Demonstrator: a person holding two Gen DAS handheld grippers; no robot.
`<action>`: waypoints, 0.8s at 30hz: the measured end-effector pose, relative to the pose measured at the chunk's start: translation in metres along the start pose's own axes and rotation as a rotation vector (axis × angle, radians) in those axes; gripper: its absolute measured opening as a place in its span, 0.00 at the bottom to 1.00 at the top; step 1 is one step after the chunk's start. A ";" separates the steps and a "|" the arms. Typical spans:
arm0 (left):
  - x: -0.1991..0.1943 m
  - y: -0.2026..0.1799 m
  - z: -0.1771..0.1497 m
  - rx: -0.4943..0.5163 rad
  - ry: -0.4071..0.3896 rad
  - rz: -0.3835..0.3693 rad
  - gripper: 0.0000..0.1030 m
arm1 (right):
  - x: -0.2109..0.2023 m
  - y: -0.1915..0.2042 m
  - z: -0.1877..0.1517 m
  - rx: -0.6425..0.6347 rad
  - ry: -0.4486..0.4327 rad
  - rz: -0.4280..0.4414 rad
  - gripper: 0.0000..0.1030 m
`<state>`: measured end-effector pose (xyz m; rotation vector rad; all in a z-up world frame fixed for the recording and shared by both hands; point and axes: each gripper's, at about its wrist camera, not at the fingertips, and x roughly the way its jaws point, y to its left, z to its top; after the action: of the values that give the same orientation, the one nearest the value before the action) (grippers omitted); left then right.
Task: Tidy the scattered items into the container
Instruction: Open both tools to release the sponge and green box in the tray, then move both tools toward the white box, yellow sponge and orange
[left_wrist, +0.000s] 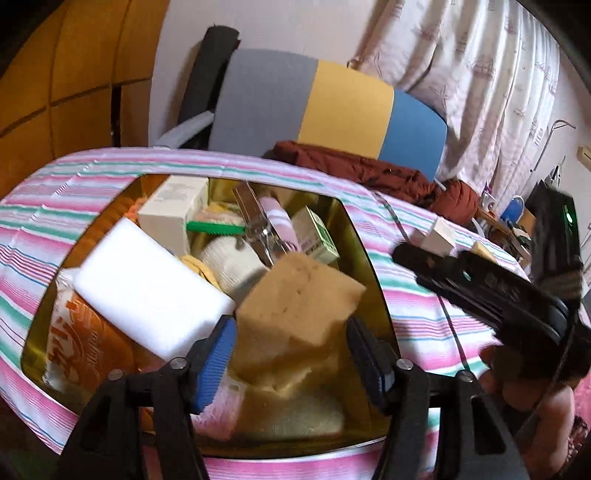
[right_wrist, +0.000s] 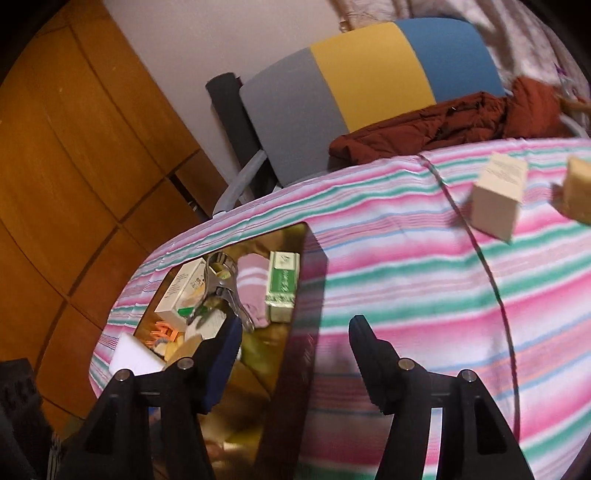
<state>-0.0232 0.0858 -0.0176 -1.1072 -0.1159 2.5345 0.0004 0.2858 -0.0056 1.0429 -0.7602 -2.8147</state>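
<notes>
Left gripper (left_wrist: 291, 347) over gold container (left_wrist: 360, 236), jaws wide; tan sponge (left_wrist: 299, 299) between blue pads (left_wrist: 218, 362), contact unclear. Container holds white foam block (left_wrist: 147, 291), green box (left_wrist: 314, 236), metal clip (left_wrist: 255, 221). Right gripper (right_wrist: 295, 343) jaws wide, empty, above container's right rim. Cream box (right_wrist: 498, 195) far right on striped cloth (right_wrist: 406, 280).

Two tan sponges (left_wrist: 299, 295) (right_wrist: 578, 195), two cream boxes (left_wrist: 173, 212) (right_wrist: 498, 197), one green box (left_wrist: 316, 236).
</notes>
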 end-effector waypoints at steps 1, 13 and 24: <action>0.004 0.000 0.001 0.010 0.012 0.027 0.52 | -0.003 -0.003 -0.002 0.007 0.000 0.000 0.60; -0.013 -0.008 0.004 -0.053 -0.050 0.074 0.59 | -0.042 -0.049 -0.010 0.086 -0.053 -0.036 0.60; -0.031 -0.054 0.004 0.033 -0.132 -0.003 0.60 | -0.067 -0.106 -0.022 0.199 -0.076 -0.108 0.60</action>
<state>0.0093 0.1248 0.0185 -0.9267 -0.1099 2.5966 0.0790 0.3831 -0.0287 1.0367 -1.0413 -2.9331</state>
